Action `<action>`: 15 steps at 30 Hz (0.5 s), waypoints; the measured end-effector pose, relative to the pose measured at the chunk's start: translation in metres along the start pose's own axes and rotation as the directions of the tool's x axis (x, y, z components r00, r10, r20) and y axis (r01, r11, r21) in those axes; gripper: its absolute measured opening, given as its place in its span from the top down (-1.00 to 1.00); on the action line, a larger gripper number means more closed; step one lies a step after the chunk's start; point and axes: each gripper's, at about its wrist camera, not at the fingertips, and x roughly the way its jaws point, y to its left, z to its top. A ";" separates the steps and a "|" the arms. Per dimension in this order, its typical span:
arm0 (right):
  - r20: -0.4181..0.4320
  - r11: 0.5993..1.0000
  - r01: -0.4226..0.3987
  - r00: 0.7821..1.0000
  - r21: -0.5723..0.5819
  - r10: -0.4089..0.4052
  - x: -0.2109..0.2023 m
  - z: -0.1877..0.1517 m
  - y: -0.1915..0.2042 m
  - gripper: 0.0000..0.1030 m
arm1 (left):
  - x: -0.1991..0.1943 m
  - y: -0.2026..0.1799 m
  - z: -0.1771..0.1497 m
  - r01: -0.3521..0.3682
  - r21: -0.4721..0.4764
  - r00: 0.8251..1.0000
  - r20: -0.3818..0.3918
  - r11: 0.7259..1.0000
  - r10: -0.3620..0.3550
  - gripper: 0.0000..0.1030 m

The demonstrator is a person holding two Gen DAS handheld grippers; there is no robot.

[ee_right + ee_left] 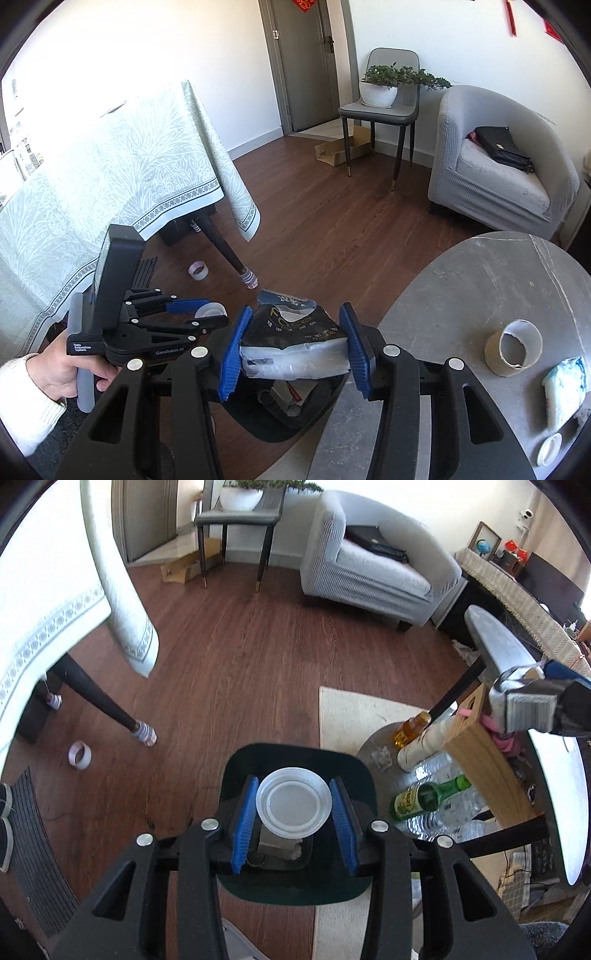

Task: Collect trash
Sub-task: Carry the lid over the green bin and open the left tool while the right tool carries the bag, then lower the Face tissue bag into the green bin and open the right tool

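Observation:
My left gripper (293, 812) is shut on a clear round plastic lid (293, 805), which hangs right over the dark green trash bin (295, 751) on the floor. My right gripper (293, 343) is shut on a black, crumpled tissue packet (291, 332), also above the bin (258, 428), which holds some scraps. In the right wrist view the left gripper (208, 315) shows at the left with the lid (210, 310), held by a hand in a white sleeve (55, 376). The right gripper (528, 705) shows at the right edge of the left wrist view.
A grey round table (480, 295) carries a cardboard roll (513, 347), a crumpled white-blue packet (565, 387) and a small white ring (550, 448). Beneath it lie a green bottle (428, 797), an amber bottle (412, 731) and a wooden box (476, 746). A tape roll (79, 755) lies by the clothed table's leg (96, 694).

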 end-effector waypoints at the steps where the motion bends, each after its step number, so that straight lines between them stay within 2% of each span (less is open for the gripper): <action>1: -0.003 1.000 -0.008 1.000 -0.001 0.008 0.002 0.001 0.002 0.04 | 0.005 0.002 -0.002 0.000 -0.002 1.000 -0.019 1.000 0.000 0.18; 8: -0.025 0.999 -0.029 0.999 -0.013 0.028 0.015 0.003 0.013 0.04 | 0.035 0.010 -0.019 -0.018 0.011 0.991 -0.133 1.000 0.019 0.18; 10: -0.031 0.999 -0.032 0.999 -0.013 0.032 0.018 0.005 0.016 0.04 | 0.041 0.013 -0.023 -0.023 0.012 0.989 -0.149 1.000 0.025 0.17; 13: -0.039 0.999 -0.032 0.999 -0.010 0.031 0.024 0.006 0.019 0.04 | 0.044 0.014 -0.026 -0.032 0.031 0.988 -0.151 0.999 0.037 -0.02; 15: -0.045 1.000 -0.028 0.999 -0.010 0.028 0.028 0.007 0.022 0.04 | 0.043 0.014 -0.026 -0.034 0.041 0.989 -0.145 0.999 0.039 -0.03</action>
